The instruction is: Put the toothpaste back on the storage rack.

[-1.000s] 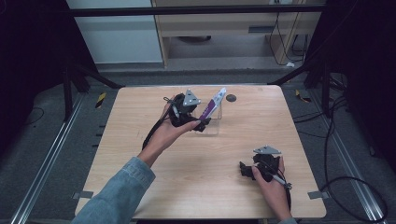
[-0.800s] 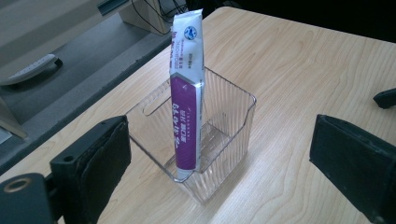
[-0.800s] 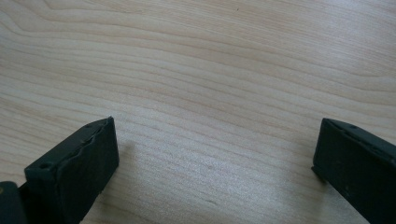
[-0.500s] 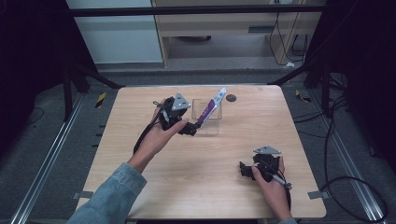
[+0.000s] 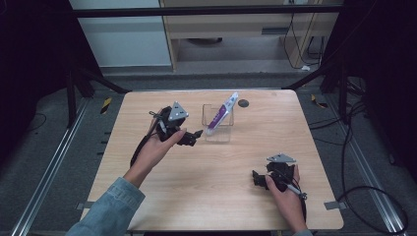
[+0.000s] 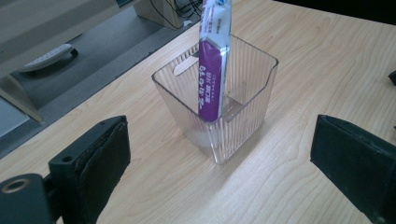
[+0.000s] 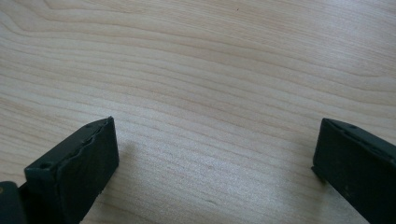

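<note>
With both tongs spread apart, left tongs (image 5: 195, 137) sit just beside the clear bin (image 6: 219, 121) holding a purple tube (image 6: 211, 79); next likely calls for closing in.

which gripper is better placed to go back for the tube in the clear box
Left. The left gripper sits right beside the clear box, jaws open toward the tube; the right gripper rests far off.
</note>
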A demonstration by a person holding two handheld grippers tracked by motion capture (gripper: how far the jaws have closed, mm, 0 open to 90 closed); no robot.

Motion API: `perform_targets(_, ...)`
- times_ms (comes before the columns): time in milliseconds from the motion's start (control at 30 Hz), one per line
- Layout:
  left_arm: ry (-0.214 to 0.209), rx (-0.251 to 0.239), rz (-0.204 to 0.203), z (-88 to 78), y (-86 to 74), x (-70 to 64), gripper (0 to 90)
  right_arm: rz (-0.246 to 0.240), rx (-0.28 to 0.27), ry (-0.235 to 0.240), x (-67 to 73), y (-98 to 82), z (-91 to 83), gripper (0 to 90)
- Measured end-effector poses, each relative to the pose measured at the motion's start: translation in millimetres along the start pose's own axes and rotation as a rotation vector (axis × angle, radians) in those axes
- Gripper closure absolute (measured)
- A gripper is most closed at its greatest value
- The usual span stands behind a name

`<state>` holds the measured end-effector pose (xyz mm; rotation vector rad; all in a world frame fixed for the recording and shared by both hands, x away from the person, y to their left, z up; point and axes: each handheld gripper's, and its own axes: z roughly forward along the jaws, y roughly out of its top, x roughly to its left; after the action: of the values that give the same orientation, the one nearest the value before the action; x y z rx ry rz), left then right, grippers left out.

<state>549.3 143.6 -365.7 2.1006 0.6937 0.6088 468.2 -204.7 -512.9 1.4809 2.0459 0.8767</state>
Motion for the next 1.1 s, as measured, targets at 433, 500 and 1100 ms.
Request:
perform_targets(433, 0.016, 0.014, -0.052, -8.7, -26.8, 15.4, 4.4, 0.0, 0.0, 0.0, 0.0, 0.0, 0.0, 0.4)
perform_targets(500, 0.021, 0.024, -0.06, -10.0, -32.3, 17.6, 4.4, 0.0, 0.0, 0.0, 0.0, 0.0, 0.0, 0.4)
perform_targets(1100, 0.076, 0.113, -0.144, -24.2, -98.0, 40.1, 4.4, 0.0, 0.0, 0.0, 0.0, 0.0, 0.0, 0.4)
